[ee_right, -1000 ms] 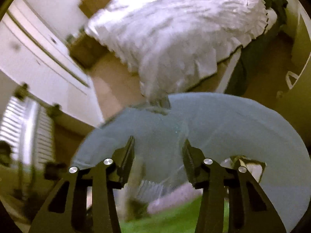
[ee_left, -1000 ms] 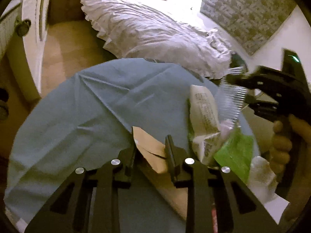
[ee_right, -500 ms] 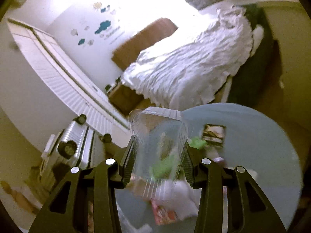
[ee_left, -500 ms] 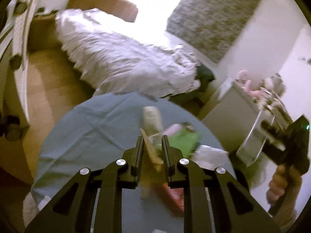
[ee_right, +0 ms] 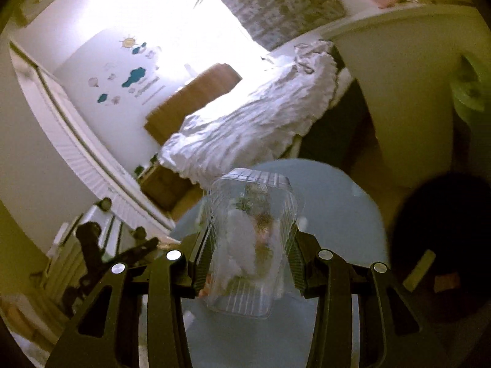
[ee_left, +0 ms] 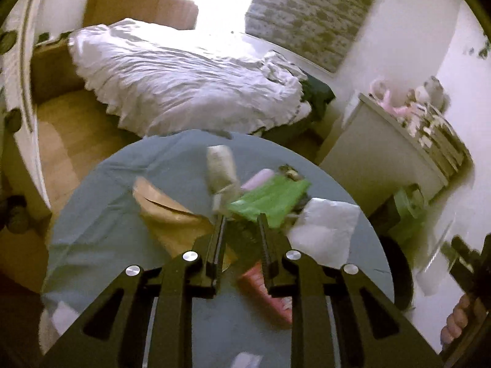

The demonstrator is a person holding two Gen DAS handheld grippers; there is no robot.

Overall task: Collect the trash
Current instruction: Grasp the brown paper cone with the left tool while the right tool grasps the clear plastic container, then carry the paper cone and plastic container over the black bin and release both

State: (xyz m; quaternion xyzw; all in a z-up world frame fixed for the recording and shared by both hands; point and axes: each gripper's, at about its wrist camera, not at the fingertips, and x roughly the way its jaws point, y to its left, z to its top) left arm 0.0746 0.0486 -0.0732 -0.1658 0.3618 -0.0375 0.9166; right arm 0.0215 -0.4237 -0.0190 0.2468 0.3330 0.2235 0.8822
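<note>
Right-wrist view puts the clear plastic clamshell [ee_right: 253, 242] squarely between the fingers of my right gripper [ee_right: 250, 254], pinched across its narrow width with its long axis running straight out along the fingers, lifted above the blue-covered counter [ee_right: 337, 208]. To my right, low and close, sits a dark round opening [ee_right: 442, 245] that I take to be the bin, so I judge the coming move a short swing that way and a release. Left-wrist view shows what is left on the counter: a brown paper envelope [ee_left: 172, 211] to the left of my left gripper [ee_left: 241, 224], a green wrapper [ee_left: 270, 199] and a white napkin [ee_left: 325, 230] ahead and to the right, a red packet [ee_left: 270, 288] underneath. The left fingers stand narrow and have just been opening a little, with nothing I can see pinched between them. The envelope's long edge runs diagonally toward those fingers, and the left hand is plainly the nearer one for it.
</note>
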